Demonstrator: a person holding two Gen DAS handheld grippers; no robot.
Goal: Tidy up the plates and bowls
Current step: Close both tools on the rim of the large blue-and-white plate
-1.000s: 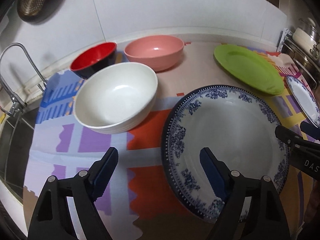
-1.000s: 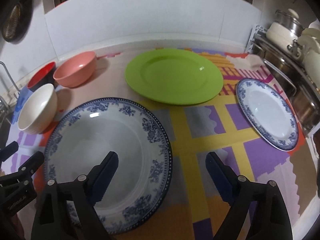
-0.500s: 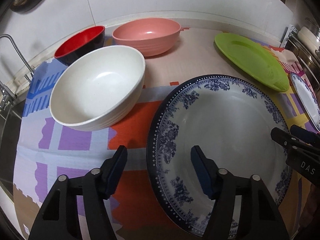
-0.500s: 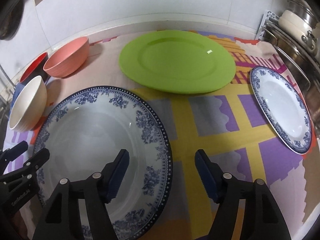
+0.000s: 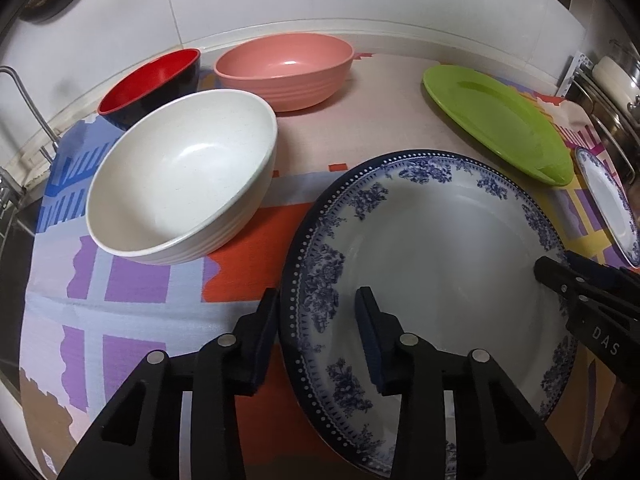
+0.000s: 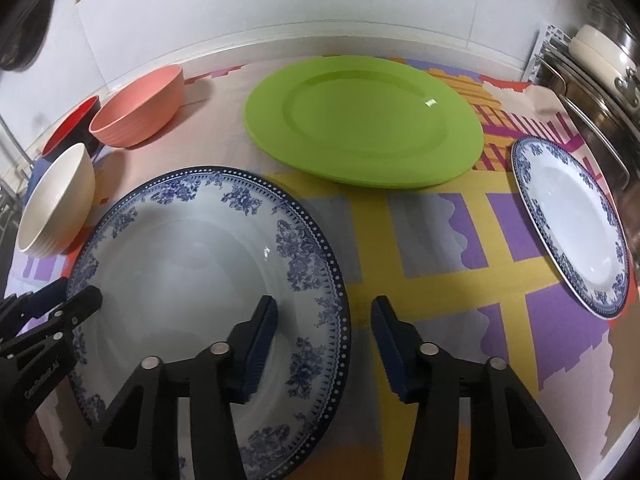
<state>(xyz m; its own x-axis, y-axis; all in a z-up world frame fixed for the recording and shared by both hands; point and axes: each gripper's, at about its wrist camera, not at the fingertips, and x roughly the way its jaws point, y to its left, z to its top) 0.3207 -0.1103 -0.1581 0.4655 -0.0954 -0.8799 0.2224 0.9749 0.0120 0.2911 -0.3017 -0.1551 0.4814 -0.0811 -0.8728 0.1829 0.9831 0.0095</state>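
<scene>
straddling opposite rims of the flat large blue plate (image 5: pixel 440 248), left claw (image 5: pixel 318 330) and right claw (image 6: pixel 324 340) spread.

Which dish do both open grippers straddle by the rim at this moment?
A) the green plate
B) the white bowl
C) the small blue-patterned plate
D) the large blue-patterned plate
D: the left gripper spans the left rim of the large blue-patterned plate, and the right gripper spans its right rim, both jaws open.
</scene>
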